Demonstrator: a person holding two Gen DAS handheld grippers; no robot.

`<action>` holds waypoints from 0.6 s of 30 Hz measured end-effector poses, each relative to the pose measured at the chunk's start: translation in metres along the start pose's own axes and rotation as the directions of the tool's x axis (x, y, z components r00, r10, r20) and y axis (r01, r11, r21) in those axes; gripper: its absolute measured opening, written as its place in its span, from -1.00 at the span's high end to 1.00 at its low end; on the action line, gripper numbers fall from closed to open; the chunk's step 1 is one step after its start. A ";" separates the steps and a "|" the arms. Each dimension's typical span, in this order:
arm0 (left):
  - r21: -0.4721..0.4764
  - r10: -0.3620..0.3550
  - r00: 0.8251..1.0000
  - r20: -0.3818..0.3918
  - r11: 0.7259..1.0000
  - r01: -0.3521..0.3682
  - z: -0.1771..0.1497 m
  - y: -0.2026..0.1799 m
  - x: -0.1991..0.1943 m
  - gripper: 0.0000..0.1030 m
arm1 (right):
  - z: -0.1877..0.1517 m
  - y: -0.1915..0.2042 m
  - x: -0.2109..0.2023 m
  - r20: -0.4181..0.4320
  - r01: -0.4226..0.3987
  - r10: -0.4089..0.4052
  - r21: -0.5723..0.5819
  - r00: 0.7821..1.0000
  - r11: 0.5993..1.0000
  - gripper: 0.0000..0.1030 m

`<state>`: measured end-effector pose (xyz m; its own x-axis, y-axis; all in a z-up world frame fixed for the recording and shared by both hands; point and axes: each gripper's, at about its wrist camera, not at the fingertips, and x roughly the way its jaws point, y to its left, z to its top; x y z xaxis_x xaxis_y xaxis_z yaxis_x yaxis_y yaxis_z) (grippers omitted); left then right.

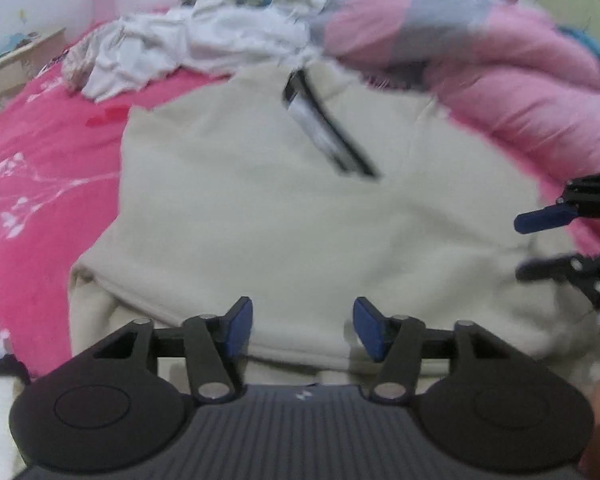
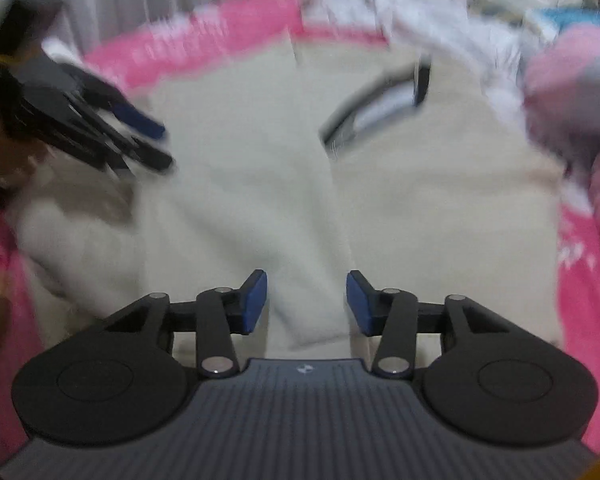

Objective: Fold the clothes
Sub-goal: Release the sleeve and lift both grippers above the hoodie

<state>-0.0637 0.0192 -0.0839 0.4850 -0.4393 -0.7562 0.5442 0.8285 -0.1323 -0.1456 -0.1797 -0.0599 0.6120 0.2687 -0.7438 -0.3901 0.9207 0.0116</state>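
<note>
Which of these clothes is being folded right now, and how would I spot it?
Find the pink floral bedsheet. Spread flat across its middle is a cream top, unlike the crumpled white clothes behind; only it has a black-edged neck opening.

Cream garment [image 1: 300, 220] lies open; laundry heap [image 1: 460, 40] (pink, white) crowds beyond.

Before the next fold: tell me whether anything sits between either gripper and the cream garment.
Nothing visible does. The left gripper and right gripper both stand open directly above the cream garment, with only bare fabric between the pads. The pink blanket overlaps just its far edge.
</note>
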 end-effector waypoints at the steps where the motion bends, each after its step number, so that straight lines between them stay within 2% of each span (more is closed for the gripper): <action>1: -0.001 -0.006 1.000 0.000 1.000 0.006 -0.002 -0.003 -0.001 -0.31 | -0.002 0.003 -0.010 0.042 -0.025 0.025 0.001 0.999 1.000 -0.34; 4: -0.040 -0.003 0.999 -0.053 0.999 0.000 -0.006 -0.012 0.012 -0.52 | -0.019 0.017 -0.004 -0.007 -0.053 0.053 -0.050 0.999 0.997 -0.66; 5: -0.058 0.017 0.997 -0.081 0.998 -0.021 -0.006 -0.014 0.018 -0.53 | -0.026 0.021 0.008 -0.074 -0.050 0.046 -0.062 0.996 0.997 -0.70; 6: -0.065 0.043 0.994 -0.099 0.997 -0.049 -0.005 -0.017 0.023 -0.53 | -0.031 0.025 0.019 -0.125 -0.044 0.037 -0.056 0.991 0.997 -0.83; 7: -0.063 0.063 0.993 -0.103 0.996 -0.069 -0.005 -0.020 0.026 -0.57 | -0.032 0.027 0.023 -0.130 -0.034 0.028 -0.044 0.991 0.998 -0.89; 10: -0.074 0.069 0.992 -0.106 0.994 -0.078 -0.003 -0.026 0.024 -0.86 | -0.016 0.032 0.010 -0.097 -0.013 0.013 -0.001 0.995 1.000 -0.88; 13: -0.114 0.083 0.991 -0.105 0.989 -0.095 -0.003 -0.026 0.023 -0.93 | -0.005 0.025 -0.016 0.006 -0.001 0.000 0.085 1.000 0.996 -0.90; 16: -0.147 0.096 0.990 -0.104 0.983 -0.110 -0.005 -0.023 0.024 -0.93 | 0.002 0.014 -0.039 0.102 0.018 -0.035 0.160 0.994 0.987 -0.97; 18: -0.161 0.102 0.990 -0.101 0.980 -0.118 -0.004 -0.023 0.024 -0.94 | 0.005 0.005 -0.046 0.133 0.030 -0.063 0.235 0.989 0.971 -0.97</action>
<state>-0.0677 -0.0088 -0.1017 0.4667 -0.3150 -0.8264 0.3656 0.9196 -0.1440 -0.1725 -0.1863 -0.0226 0.7210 0.2458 -0.6479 -0.1988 0.9690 0.1464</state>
